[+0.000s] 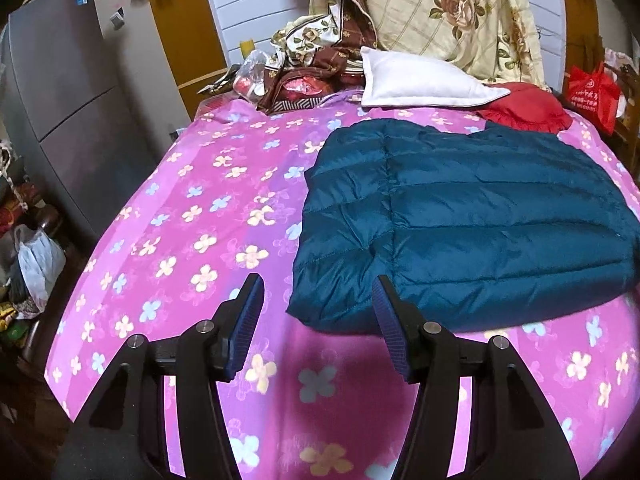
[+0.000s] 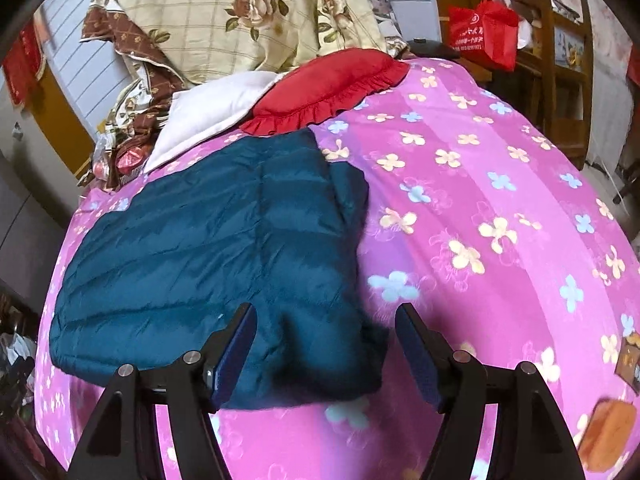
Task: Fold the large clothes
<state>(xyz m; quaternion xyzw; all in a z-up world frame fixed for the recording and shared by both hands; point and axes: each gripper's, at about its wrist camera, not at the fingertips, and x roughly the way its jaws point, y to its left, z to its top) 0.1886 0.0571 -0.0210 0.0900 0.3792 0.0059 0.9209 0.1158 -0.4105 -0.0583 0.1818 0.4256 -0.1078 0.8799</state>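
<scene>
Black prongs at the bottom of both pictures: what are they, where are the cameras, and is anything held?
They are two-finger grippers, one in each of a person's hands, with no robot arm. Each picture comes from a fisheye camera on a gripper, looking along its fingers. The left gripper and the right gripper are both open and hold nothing. Both face a bed with a pink flowered cover. A teal quilted jacket lies flat on it. Behind it lie a white pillow and a red pillow.
</scene>
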